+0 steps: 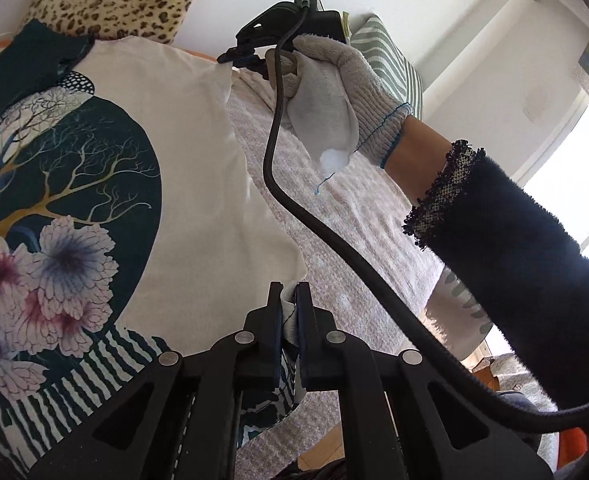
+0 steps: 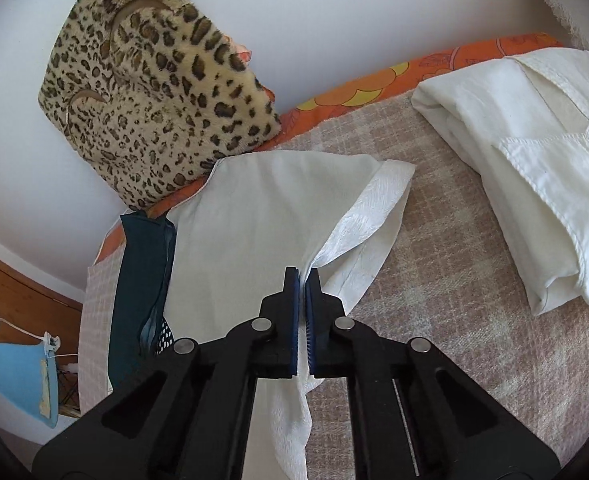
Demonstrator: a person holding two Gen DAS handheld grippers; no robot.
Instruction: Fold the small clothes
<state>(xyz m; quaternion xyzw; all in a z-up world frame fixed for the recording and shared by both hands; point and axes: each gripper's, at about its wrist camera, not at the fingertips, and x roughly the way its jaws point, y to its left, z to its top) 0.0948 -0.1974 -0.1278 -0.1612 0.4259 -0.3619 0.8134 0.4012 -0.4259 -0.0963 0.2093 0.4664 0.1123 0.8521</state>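
Note:
A cream T-shirt [image 1: 198, 168] with a dark round tree-and-flower print lies on the pinkish checked bed cover [image 1: 358, 240]. My left gripper [image 1: 289, 294] is shut on the shirt's edge near its lower corner. In the right wrist view my right gripper [image 2: 303, 280] is shut on the same shirt [image 2: 262, 216] at the seam by its short sleeve [image 2: 374, 208]. The dark collar [image 2: 138, 280] shows at the left. The right gripper also shows in the left wrist view [image 1: 234, 54], held by a gloved hand [image 1: 334, 92] at the shirt's far edge.
A leopard-print cushion [image 2: 154, 92] leans on the white wall at the back. A folded white garment [image 2: 534, 184] lies on the bed at the right. An orange patterned sheet [image 2: 374, 88] edges the bed. A striped pillow [image 1: 390, 64] sits behind the gloved hand. A black cable [image 1: 334, 240] crosses the view.

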